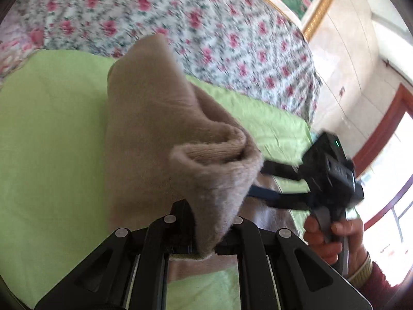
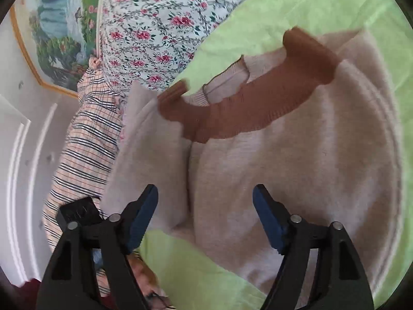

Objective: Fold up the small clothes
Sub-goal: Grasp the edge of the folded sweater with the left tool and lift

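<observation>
A small beige knit sweater (image 2: 296, 160) with a brown ruffled collar (image 2: 247, 103) lies on a green sheet (image 2: 296, 5). My left gripper (image 1: 204, 242) is shut on a fold of the beige sweater (image 1: 155, 129) and holds it lifted above the sheet (image 1: 46, 134). My right gripper (image 2: 206, 206) is open and empty, hovering just over the sweater's body; its fingers (image 2: 144, 211) have blue pads. It also shows in the left wrist view (image 1: 258, 178), beside the lifted fold, held by a hand (image 1: 333, 240).
A floral quilt (image 1: 206, 25) lies behind the green sheet. A striped plaid garment (image 2: 87, 144) lies left of the sweater. A framed picture (image 2: 51, 25) hangs on the wall. A bright window (image 1: 392, 180) is at the right.
</observation>
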Demonstrator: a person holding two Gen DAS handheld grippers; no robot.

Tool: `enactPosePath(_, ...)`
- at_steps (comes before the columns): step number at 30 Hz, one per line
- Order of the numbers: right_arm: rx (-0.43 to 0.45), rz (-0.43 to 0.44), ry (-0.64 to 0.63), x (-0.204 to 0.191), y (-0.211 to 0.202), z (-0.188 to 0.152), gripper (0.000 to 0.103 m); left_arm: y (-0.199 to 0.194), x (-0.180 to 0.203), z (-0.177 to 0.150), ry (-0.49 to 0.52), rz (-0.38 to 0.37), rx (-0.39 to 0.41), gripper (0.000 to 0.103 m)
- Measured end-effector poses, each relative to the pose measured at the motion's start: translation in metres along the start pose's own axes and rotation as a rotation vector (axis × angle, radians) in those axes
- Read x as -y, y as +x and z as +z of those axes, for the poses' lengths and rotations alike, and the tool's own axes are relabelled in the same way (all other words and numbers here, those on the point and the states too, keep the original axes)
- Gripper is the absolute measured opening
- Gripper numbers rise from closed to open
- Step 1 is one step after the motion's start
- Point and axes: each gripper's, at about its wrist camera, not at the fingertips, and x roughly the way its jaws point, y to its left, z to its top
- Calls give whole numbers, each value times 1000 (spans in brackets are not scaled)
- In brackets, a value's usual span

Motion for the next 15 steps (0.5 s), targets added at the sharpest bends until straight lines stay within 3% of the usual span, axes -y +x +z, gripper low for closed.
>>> enactPosePath(4,-19,77,48,7,25,23,77,25,13,-15,16,-1,-62,8)
enactPosePath(8,-32,-22,4,0,52,49,76,34,19,-24,46,17,-79,8)
enactPosePath(11,-25,-109,-36,-7,67,62,25,33,22,-23,57,31,-77,8)
enactPosePath(12,0,-121,-66,-15,63,65,18,32,23,-21,64,38,-74,8)
enactPosePath(15,70,-151,-201,-47,36,68,17,28,36,-15,111,35,-54,9)
